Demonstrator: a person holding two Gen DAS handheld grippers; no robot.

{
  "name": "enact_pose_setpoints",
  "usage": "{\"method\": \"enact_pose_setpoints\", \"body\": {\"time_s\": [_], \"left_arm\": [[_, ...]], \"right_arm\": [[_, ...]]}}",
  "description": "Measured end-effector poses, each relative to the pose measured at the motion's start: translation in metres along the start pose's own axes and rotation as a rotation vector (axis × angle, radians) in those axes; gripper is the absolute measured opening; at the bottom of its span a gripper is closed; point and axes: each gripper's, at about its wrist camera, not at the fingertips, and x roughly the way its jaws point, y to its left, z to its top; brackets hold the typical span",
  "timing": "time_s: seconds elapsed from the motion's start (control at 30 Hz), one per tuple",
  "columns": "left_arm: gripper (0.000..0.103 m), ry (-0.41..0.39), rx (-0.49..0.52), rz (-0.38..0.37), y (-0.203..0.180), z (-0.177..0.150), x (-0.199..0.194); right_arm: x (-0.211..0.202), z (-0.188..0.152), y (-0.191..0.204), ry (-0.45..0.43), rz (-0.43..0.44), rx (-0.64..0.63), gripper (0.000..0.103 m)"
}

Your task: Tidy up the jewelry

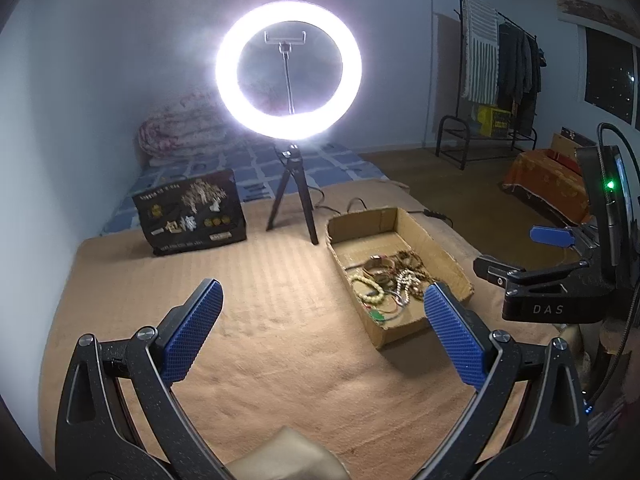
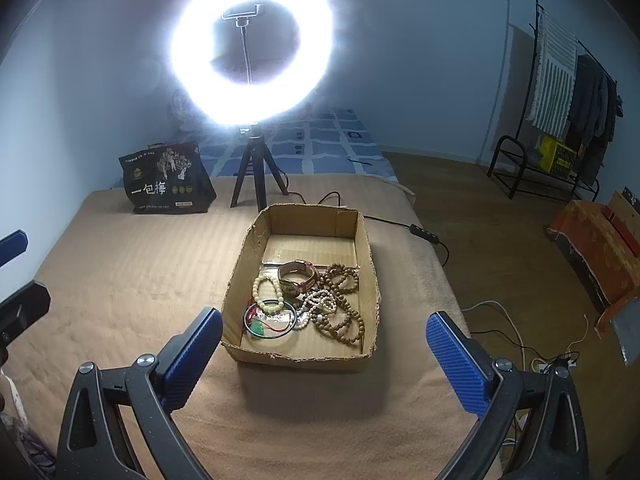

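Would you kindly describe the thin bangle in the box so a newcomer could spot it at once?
On the tan blanket, in front of the ring light, sits an open cardboard box of jewelry. The thin bangle lies flat in its near left corner: a plain dark hoop, unlike the beaded strands beside it.

The cardboard box (image 2: 366, 240) was plain brown. Inside it lay cream beads (image 2: 269, 294), dark brown wooden beads (image 2: 344, 320) and a green-and-red bangle (image 2: 270, 320). Under the box the blanket (image 2: 120, 280) was tan with faint stripes. Behind it stood a black bag (image 2: 166, 182) printed in white; further behind, a blue-checked sheet (image 2: 332, 140).
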Motion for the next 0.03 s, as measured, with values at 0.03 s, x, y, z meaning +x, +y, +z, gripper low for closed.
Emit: {"method": "enact_pose_setpoints", "body": {"time_s": [0.03], "left_arm": [[0.102, -0.005, 0.001, 0.005, -0.0006, -0.0004, -0.0009]], "right_arm": [[0.0005, 0.0007, 0.0006, 0.001, -0.001, -0.001, 0.103]]}}
